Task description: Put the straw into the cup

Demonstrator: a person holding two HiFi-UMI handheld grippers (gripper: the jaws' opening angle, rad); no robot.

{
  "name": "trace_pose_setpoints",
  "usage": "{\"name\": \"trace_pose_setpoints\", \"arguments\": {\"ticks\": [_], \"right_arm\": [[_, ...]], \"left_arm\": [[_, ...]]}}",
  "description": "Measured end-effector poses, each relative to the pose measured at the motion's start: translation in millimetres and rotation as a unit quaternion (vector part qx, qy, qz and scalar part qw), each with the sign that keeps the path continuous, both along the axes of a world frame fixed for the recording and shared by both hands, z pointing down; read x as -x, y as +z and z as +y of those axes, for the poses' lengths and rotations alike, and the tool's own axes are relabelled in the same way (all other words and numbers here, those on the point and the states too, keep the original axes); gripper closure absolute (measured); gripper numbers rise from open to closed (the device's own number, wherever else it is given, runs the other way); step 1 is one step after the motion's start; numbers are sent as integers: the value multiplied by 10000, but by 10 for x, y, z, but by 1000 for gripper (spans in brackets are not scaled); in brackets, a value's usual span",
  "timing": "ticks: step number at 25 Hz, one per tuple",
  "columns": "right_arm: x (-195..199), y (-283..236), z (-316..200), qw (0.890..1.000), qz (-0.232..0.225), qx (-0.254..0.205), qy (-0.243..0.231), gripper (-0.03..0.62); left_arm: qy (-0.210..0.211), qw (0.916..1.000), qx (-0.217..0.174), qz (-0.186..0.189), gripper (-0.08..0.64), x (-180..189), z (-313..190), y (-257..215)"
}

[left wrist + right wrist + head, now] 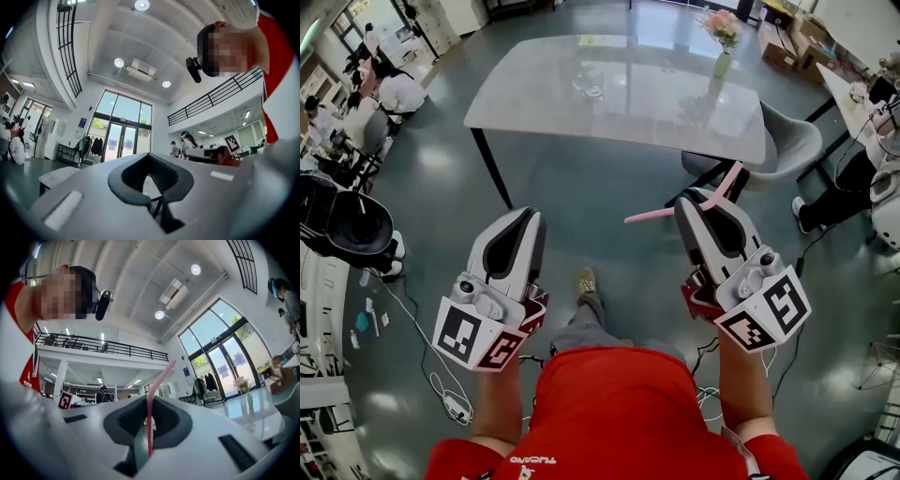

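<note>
A pink bendy straw [649, 216] is pinched crosswise in my right gripper [698, 199], which is shut on it. One end pokes left and the bent end rises to the right. In the right gripper view the straw [157, 385] stands up between the dark pads [129, 420] of that gripper [149, 427]. My left gripper [528, 217] is held level beside it, shut and empty, as the left gripper view [152, 180] also shows. A clear cup [589, 84] stands on the grey table [675, 117], well ahead of both grippers. Both grippers hang over the floor.
A vase of pink flowers [724, 37] stands at the table's far right. A grey chair [792, 145] is tucked at its right end. People sit at desks on the left [389, 89] and right [862, 169]. Cables [422, 337] trail over the floor.
</note>
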State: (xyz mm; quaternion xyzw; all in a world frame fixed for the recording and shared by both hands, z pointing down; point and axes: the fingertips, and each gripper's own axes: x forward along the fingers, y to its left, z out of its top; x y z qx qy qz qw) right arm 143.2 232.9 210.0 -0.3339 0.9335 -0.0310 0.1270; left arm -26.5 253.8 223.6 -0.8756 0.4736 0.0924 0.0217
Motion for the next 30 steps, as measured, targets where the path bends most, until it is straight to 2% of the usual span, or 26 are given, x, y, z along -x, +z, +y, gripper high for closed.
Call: {"name": "trace_pose_setpoints", "arguments": {"ticks": [6, 15, 22, 30], "right_arm": [[156, 73, -358, 9999, 37, 57, 96, 569], [652, 168, -1284, 9995, 175, 234, 140, 569], [1144, 156, -1944, 9986, 337, 346, 223, 569], [1426, 125, -2622, 9965, 481, 417, 545, 569]], "left_arm": [[118, 9999, -1, 40, 554, 151, -419, 31], [249, 9994, 75, 217, 554, 572, -1440, 156], [307, 9994, 121, -53, 554, 925, -2122, 261], [573, 9981, 223, -64, 554, 1148, -2769, 320]]}}
